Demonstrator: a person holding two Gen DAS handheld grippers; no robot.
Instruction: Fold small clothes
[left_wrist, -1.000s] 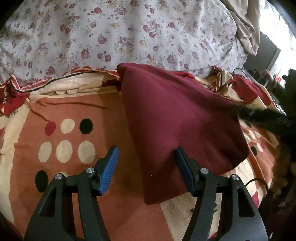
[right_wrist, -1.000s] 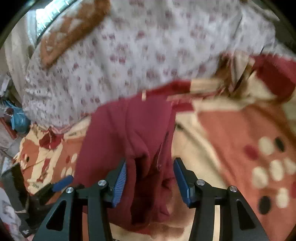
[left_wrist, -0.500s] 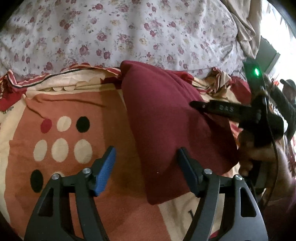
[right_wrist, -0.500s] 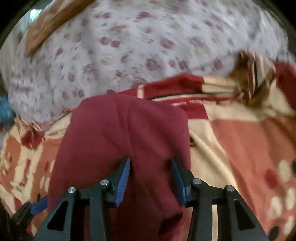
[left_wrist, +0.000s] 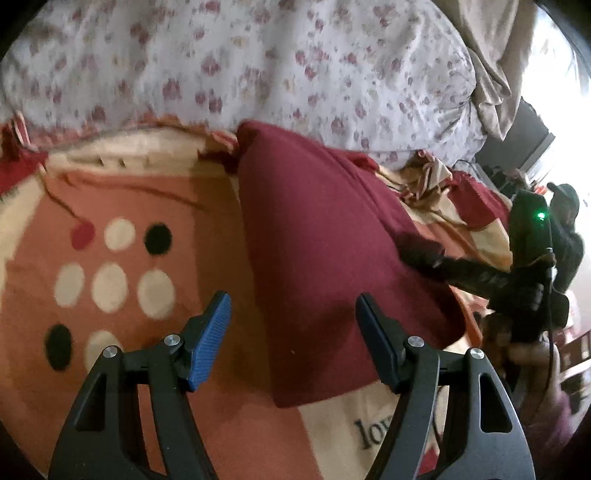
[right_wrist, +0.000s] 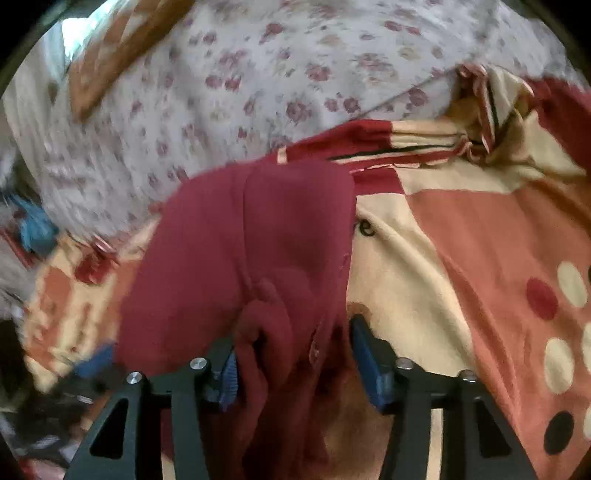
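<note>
A dark red garment (left_wrist: 325, 251) lies folded on the patterned blanket, running from the pillow edge down toward me. My left gripper (left_wrist: 293, 338) is open and empty, its jaws straddling the garment's near left edge just above it. My right gripper (right_wrist: 293, 360) is open with the garment's bunched edge (right_wrist: 273, 321) lying between its jaws. It also shows in the left wrist view (left_wrist: 421, 254) resting at the garment's right side. The garment shows in the right wrist view (right_wrist: 236, 240) with a fold line down its middle.
An orange, cream and red blanket (left_wrist: 122, 266) with dots covers the bed. A floral pillow or duvet (left_wrist: 236, 62) lies behind the garment. A person (left_wrist: 565, 229) stands at the far right, by a bright window.
My right gripper has slid back down the garment toward its near edge and its jaws stand wider apart. The left gripper has barely moved.
</note>
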